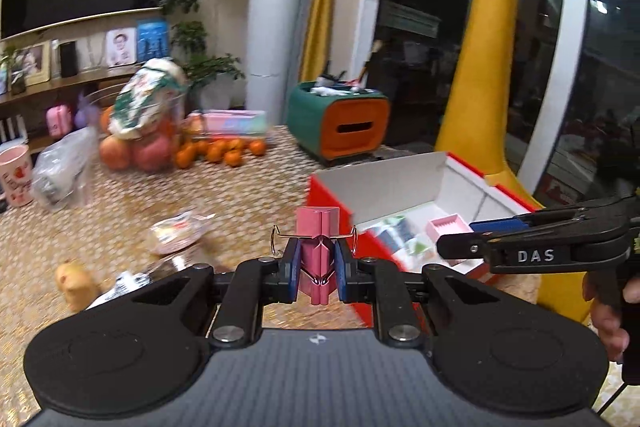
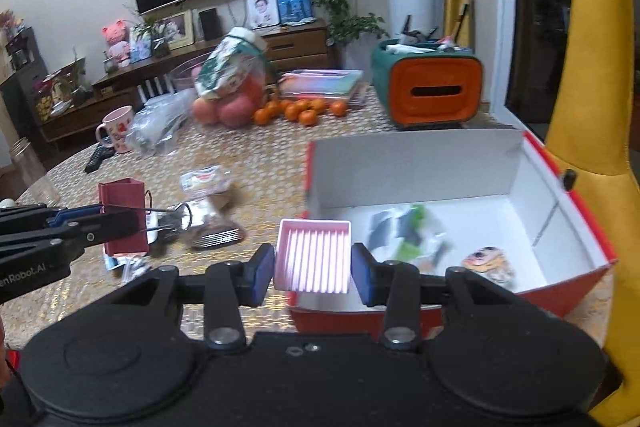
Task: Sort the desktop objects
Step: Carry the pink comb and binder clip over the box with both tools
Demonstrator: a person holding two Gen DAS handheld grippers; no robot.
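Here the left gripper [image 1: 316, 267] has its jaws drawn close together, clamped on a pink binder clip [image 1: 317, 247]. The clip stands upright between the blue pads [image 1: 293, 267], its wire handles [image 1: 280, 237] splayed out to either side above them. It is held in the air above the table [image 1: 240, 195], just left of the red box [image 1: 340, 211]. In the right wrist view the same clip [image 2: 122, 219] looks darker, a reddish block pinched at the tip of the left gripper [image 2: 116, 223], clear of the table [image 2: 260, 163].

The right gripper [image 2: 314, 273] has its jaws set wider, gripping a small pink tray [image 2: 313, 257] by its two sides. The tray is square, with raised walls and a ribbed floor of fine parallel ridges, and it faces the camera. It hangs over the near left corner of the box [image 2: 440, 163]. From the left wrist view the tray [image 1: 448, 227] sits at the tip of the right gripper [image 1: 460, 241], above the white inside of the box.

The box is open, red outside and white within, and holds a blurred heap of green and dark small items [image 2: 408, 235] and a round patterned piece [image 2: 486, 261]. Packets [image 2: 206, 181] lie on the table left of it.
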